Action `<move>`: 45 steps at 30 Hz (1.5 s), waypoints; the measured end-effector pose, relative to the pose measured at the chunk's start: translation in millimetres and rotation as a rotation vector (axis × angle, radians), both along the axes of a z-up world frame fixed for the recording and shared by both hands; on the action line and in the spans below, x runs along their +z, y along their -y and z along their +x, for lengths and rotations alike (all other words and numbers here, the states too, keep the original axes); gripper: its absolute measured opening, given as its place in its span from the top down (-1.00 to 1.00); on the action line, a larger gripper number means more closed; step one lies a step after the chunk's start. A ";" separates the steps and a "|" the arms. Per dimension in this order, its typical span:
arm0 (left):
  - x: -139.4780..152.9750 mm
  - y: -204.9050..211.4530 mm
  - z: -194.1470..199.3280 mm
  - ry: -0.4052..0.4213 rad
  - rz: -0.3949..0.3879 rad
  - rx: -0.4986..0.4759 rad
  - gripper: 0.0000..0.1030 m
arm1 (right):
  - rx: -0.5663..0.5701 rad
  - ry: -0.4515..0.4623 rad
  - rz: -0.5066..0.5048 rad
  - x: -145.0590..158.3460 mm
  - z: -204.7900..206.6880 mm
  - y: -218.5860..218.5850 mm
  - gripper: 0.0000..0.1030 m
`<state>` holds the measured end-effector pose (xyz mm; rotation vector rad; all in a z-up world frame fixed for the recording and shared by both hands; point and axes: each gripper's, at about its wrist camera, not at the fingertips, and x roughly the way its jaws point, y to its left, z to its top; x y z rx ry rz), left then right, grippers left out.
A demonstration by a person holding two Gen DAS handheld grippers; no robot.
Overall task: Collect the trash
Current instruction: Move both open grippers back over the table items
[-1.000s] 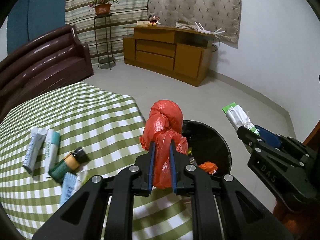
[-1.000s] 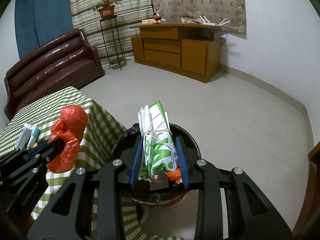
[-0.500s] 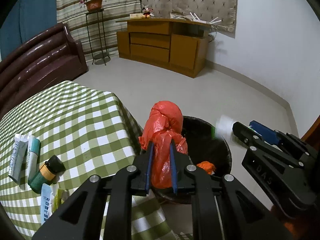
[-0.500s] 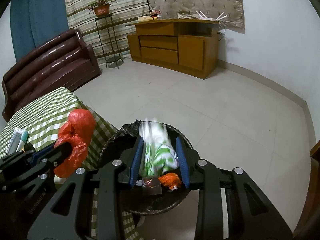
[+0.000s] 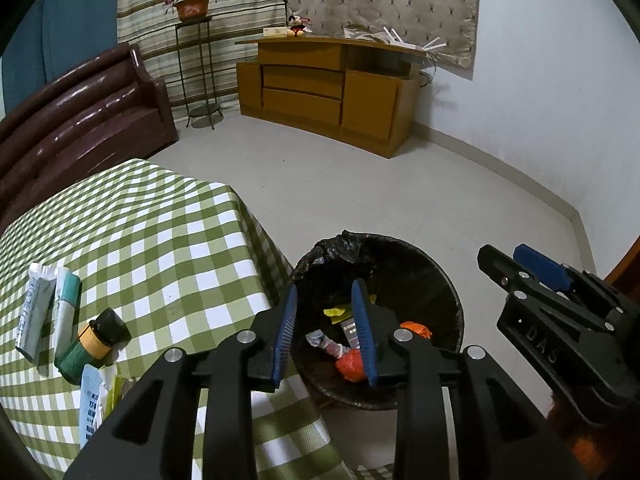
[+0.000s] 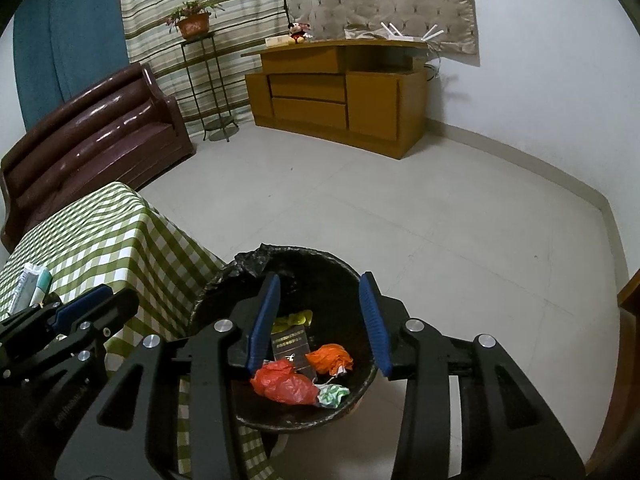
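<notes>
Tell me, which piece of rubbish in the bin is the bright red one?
The crumpled red plastic bag, lying nearest the camera in the black-lined bin. The orange wad beside it is paler, and the green-and-white wrapper is not red.

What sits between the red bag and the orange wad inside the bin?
In the right wrist view, a dark booklet lies between the red bag and orange wad in the bin.
</notes>
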<state>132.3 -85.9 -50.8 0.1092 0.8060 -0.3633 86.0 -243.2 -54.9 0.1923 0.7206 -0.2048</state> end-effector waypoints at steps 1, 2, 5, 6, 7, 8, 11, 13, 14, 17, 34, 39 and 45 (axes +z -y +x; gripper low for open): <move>1.8 -1.6 -1.5 0.002 -0.006 0.002 0.37 | 0.000 0.001 -0.001 1.2 -1.5 -0.6 0.17; 3.4 -3.7 -3.3 0.005 -0.009 0.004 0.34 | -0.002 0.004 -0.004 3.2 -3.0 -2.3 0.11; 10.4 -13.2 -9.5 0.014 -0.018 0.013 0.25 | 0.002 0.011 -0.004 7.8 -6.6 -9.0 0.08; 12.7 -17.7 -12.2 0.019 -0.020 0.018 0.22 | 0.004 0.012 -0.002 8.8 -8.6 -11.0 0.08; 14.1 -20.8 -14.4 0.022 -0.020 0.024 0.20 | 0.008 0.014 0.000 10.0 -10.4 -14.0 0.08; 16.2 -25.8 -17.4 0.027 -0.019 0.032 0.19 | 0.016 0.016 0.000 11.5 -11.9 -19.0 0.07; 21.3 -42.0 -23.8 0.031 -0.019 0.062 0.18 | 0.039 0.016 -0.006 14.6 -15.7 -32.5 0.05; 24.3 -54.6 -27.0 0.035 -0.020 0.087 0.16 | 0.050 0.015 -0.004 16.6 -16.6 -40.9 0.05; 25.2 -61.2 -29.1 0.037 -0.021 0.100 0.15 | 0.057 0.014 -0.004 17.6 -17.3 -45.0 0.04; 27.5 -87.5 -38.5 0.050 -0.020 0.156 0.12 | 0.086 0.014 -0.009 20.2 -21.1 -62.8 0.04; 16.4 -202.8 -84.0 0.033 0.004 0.379 0.03 | 0.252 0.002 -0.048 27.5 -38.1 -153.7 -0.04; 15.1 -224.2 -94.7 0.029 -0.002 0.415 0.02 | 0.302 0.001 -0.052 27.1 -42.6 -179.9 -0.09; 14.2 -243.0 -104.1 0.026 -0.004 0.443 0.01 | 0.370 -0.008 -0.054 23.3 -48.8 -211.1 -0.09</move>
